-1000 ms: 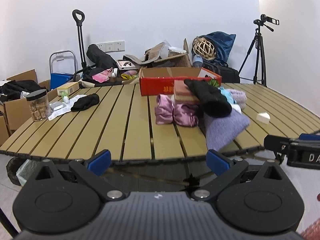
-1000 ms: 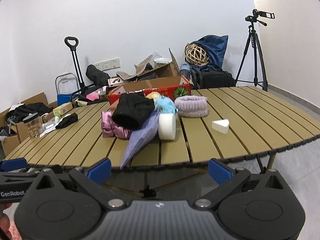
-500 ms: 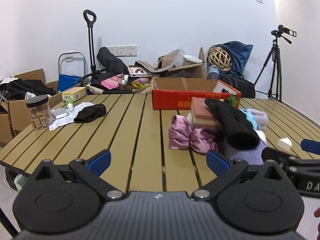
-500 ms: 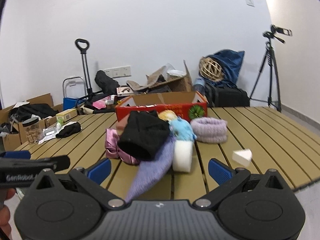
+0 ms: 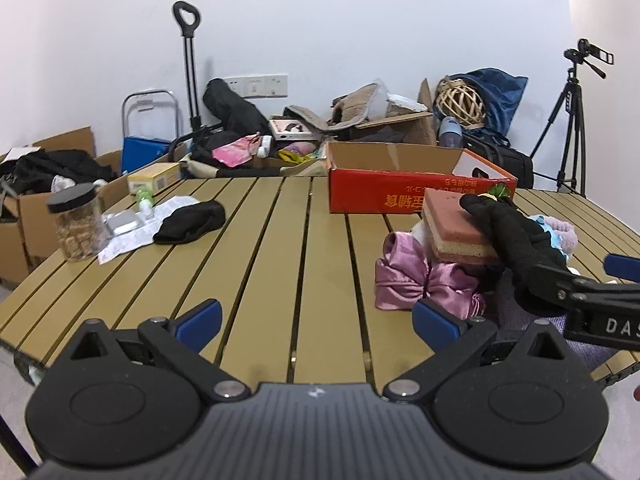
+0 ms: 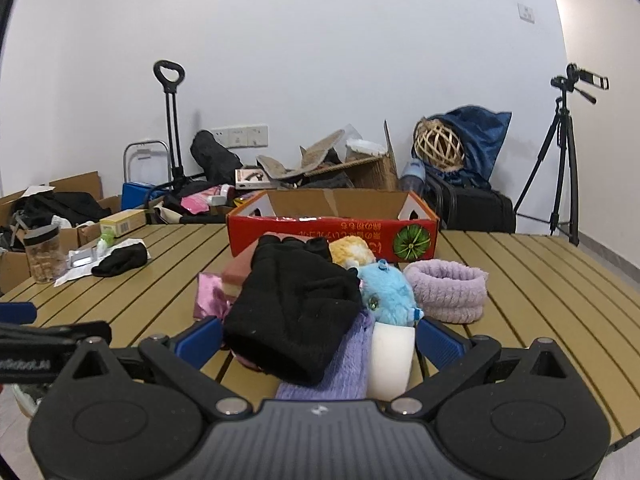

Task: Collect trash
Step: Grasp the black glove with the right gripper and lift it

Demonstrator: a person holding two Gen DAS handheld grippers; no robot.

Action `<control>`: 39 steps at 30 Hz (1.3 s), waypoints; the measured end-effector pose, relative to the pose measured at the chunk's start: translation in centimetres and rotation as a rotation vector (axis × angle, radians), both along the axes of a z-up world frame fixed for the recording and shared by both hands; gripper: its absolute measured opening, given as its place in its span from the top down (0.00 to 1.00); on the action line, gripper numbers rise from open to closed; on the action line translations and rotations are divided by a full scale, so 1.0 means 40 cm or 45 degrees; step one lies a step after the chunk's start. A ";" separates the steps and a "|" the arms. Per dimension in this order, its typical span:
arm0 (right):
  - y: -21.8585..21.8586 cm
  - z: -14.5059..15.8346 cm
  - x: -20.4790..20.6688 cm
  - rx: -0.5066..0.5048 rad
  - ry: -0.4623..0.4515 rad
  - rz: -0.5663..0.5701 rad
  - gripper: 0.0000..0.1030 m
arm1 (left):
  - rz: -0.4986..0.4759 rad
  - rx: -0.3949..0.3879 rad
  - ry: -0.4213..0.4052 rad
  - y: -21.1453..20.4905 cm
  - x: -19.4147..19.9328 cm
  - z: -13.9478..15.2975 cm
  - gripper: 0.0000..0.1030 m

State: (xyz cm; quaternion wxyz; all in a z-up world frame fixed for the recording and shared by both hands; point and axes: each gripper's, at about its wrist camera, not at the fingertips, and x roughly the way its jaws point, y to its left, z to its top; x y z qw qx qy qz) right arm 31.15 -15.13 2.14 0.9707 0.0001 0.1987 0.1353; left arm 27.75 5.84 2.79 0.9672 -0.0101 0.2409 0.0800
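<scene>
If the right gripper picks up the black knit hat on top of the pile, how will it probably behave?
The black knit hat looks soft and slumped, so it will probably sag and fold between the jaws. It seems light. It lies over the lilac cloth and pink sponge, so lifting may drag them slightly.

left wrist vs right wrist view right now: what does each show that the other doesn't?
Left wrist only: the sponge's layered edge, the bow in full, and the right tool entering from the right.
Right wrist only: the blue plush, lavender band, yellow plush, white roll, and the left tool at the left edge.
Both: the table, red box, black glove, jar and tripod.
</scene>
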 end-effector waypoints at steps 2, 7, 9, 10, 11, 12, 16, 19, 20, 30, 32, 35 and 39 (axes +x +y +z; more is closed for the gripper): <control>0.011 -0.002 0.018 -0.001 0.004 0.010 0.00 | -0.005 0.006 -0.010 0.000 0.015 -0.001 0.00; 0.029 -0.021 0.060 0.007 0.032 0.026 0.07 | -0.011 -0.015 0.002 0.007 0.039 -0.023 0.00; 0.036 -0.031 0.069 0.012 0.041 0.036 0.14 | -0.020 -0.017 0.006 0.006 0.041 -0.034 0.00; 0.039 -0.035 0.072 0.014 0.041 0.041 0.17 | -0.022 -0.016 0.005 0.006 0.041 -0.037 0.00; 0.043 -0.039 0.074 0.014 0.038 0.046 0.19 | -0.023 -0.013 0.005 0.006 0.040 -0.041 0.00; 0.047 -0.041 0.075 0.011 0.033 0.046 0.24 | -0.023 -0.006 0.005 0.005 0.039 -0.046 0.00; 0.056 -0.043 0.068 0.006 0.003 0.049 0.50 | -0.022 0.002 0.010 0.012 0.039 -0.062 0.00; 0.050 -0.043 0.065 0.013 -0.012 0.030 0.68 | -0.007 -0.003 0.019 0.017 0.041 -0.073 0.00; 0.045 -0.043 0.066 0.022 -0.014 0.025 0.70 | -0.005 -0.009 0.021 0.019 0.042 -0.075 0.00; -0.003 -0.028 0.049 0.124 -0.088 0.027 0.89 | -0.014 -0.012 0.024 -0.001 0.053 -0.092 0.00; -0.010 -0.022 0.044 0.139 -0.106 0.022 0.90 | -0.021 0.000 0.025 -0.013 0.055 -0.097 0.00; -0.021 -0.013 0.034 0.157 -0.132 0.013 0.90 | -0.036 0.005 0.013 -0.029 0.054 -0.101 0.00; -0.039 0.000 0.019 0.178 -0.168 -0.001 0.90 | -0.057 -0.030 0.003 -0.040 0.056 -0.096 0.00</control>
